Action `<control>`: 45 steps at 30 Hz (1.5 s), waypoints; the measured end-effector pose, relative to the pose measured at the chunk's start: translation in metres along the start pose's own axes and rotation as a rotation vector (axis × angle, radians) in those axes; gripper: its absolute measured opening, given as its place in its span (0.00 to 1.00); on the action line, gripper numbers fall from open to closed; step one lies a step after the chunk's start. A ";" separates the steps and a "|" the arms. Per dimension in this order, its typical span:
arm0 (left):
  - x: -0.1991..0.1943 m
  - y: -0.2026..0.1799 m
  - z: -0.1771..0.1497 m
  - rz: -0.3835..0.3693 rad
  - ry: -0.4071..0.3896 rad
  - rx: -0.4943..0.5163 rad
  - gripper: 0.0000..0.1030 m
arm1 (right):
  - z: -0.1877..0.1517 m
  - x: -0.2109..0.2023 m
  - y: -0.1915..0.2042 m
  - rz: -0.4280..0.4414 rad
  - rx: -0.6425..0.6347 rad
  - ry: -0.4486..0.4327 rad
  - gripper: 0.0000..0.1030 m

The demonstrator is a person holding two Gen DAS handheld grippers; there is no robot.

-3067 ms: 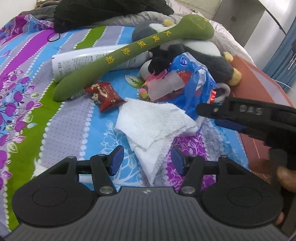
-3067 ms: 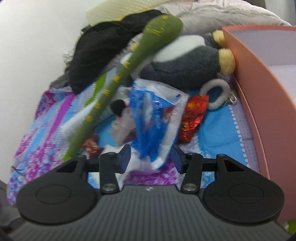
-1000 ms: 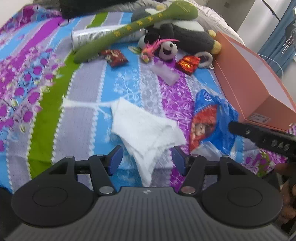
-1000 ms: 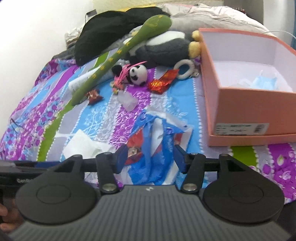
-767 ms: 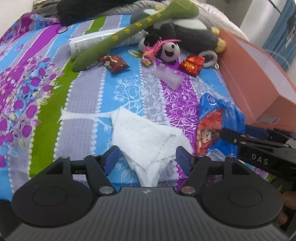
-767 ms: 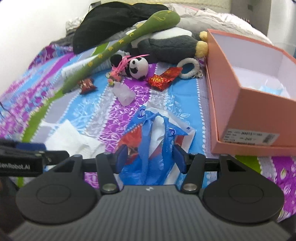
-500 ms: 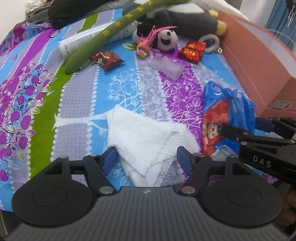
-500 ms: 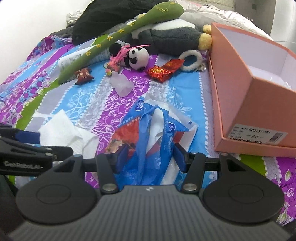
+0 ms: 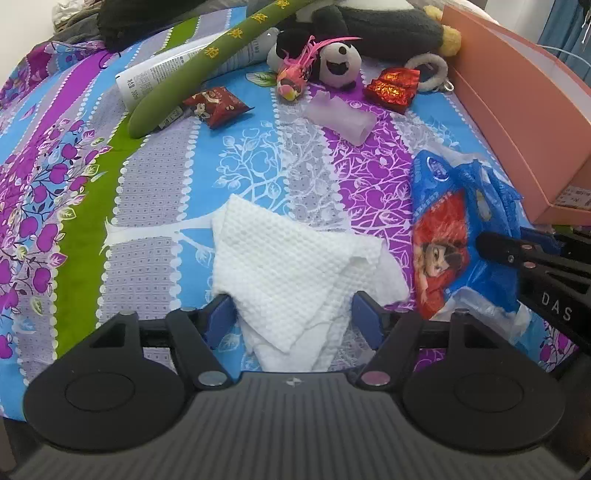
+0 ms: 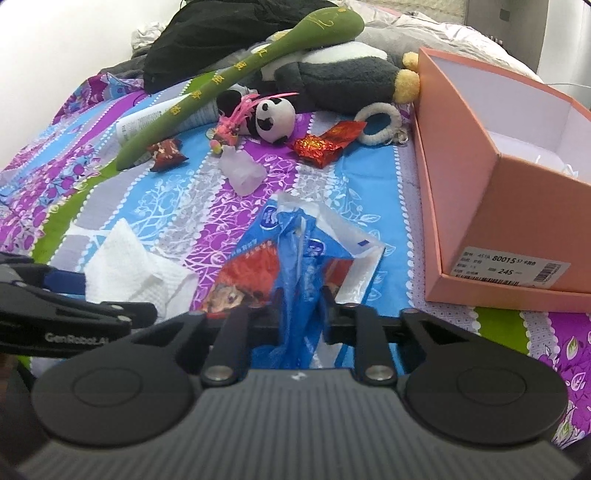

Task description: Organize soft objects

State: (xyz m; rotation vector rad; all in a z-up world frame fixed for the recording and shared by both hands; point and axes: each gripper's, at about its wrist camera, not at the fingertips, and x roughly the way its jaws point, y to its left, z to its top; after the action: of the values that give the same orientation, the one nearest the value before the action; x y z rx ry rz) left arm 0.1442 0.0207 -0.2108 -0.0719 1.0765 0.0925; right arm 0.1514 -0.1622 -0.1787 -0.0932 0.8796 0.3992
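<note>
A white textured cloth (image 9: 291, 269) lies on the patterned bedspread (image 9: 155, 192). My left gripper (image 9: 293, 321) is open with its blue pads on either side of the cloth's near end. My right gripper (image 10: 299, 314) has closed on the blue and red plastic bag (image 10: 295, 258), which also shows in the left wrist view (image 9: 450, 236). The cloth shows to the left in the right wrist view (image 10: 129, 269). A small panda plush (image 10: 275, 120), a pink toy (image 10: 231, 125), a long green plush stick (image 10: 236, 77) and a big penguin plush (image 10: 332, 81) lie farther back.
An open pink cardboard box (image 10: 476, 192) stands at the right. Two red snack packets (image 10: 325, 146) (image 10: 166, 153), a translucent block (image 10: 243, 173), a white tube (image 10: 147, 122), a fluffy ring (image 10: 378, 122) and dark clothes (image 10: 229, 33) lie on the bed.
My right gripper has closed its jaws on the blue bag. My left gripper has opened wider and moved closer around the white cloth's near end.
</note>
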 end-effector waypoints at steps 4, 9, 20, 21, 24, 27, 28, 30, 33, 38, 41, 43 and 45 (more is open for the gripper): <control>-0.002 -0.001 0.000 0.001 -0.011 0.004 0.54 | 0.001 -0.005 0.000 0.006 0.005 -0.005 0.12; -0.006 -0.003 0.000 -0.028 -0.024 -0.004 0.19 | 0.002 -0.012 0.000 0.000 0.008 -0.015 0.11; -0.042 0.001 0.004 -0.063 -0.115 -0.057 0.17 | 0.005 -0.037 -0.002 0.018 0.026 -0.049 0.10; -0.046 0.002 0.005 -0.067 -0.121 -0.064 0.17 | 0.006 -0.041 -0.002 0.018 0.026 -0.056 0.10; -0.060 0.003 0.006 -0.082 -0.141 -0.083 0.17 | 0.010 -0.049 -0.003 0.019 0.027 -0.075 0.10; -0.077 0.001 0.008 -0.094 -0.164 -0.094 0.17 | 0.016 -0.060 -0.003 0.021 0.029 -0.099 0.10; -0.083 0.001 0.009 -0.097 -0.174 -0.096 0.17 | 0.018 -0.065 -0.003 0.021 0.029 -0.109 0.10; -0.096 -0.001 0.012 -0.106 -0.191 -0.100 0.17 | 0.024 -0.075 -0.004 0.024 0.035 -0.128 0.10; -0.114 -0.004 0.017 -0.110 -0.220 -0.099 0.17 | 0.034 -0.090 -0.006 0.029 0.038 -0.162 0.10; -0.143 -0.010 0.029 -0.131 -0.282 -0.089 0.17 | 0.050 -0.115 -0.008 0.041 0.040 -0.217 0.10; -0.160 -0.015 0.038 -0.150 -0.322 -0.085 0.17 | 0.060 -0.130 -0.012 0.043 0.042 -0.257 0.10; -0.172 -0.019 0.044 -0.158 -0.362 -0.085 0.17 | 0.066 -0.140 -0.016 0.040 0.044 -0.284 0.10; -0.184 -0.025 0.051 -0.165 -0.404 -0.086 0.17 | 0.072 -0.150 -0.021 0.037 0.048 -0.312 0.10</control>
State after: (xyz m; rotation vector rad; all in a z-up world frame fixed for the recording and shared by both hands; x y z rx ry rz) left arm 0.1050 -0.0058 -0.0240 -0.2102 0.6594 0.0025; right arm 0.1267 -0.2093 -0.0192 0.0293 0.5835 0.4143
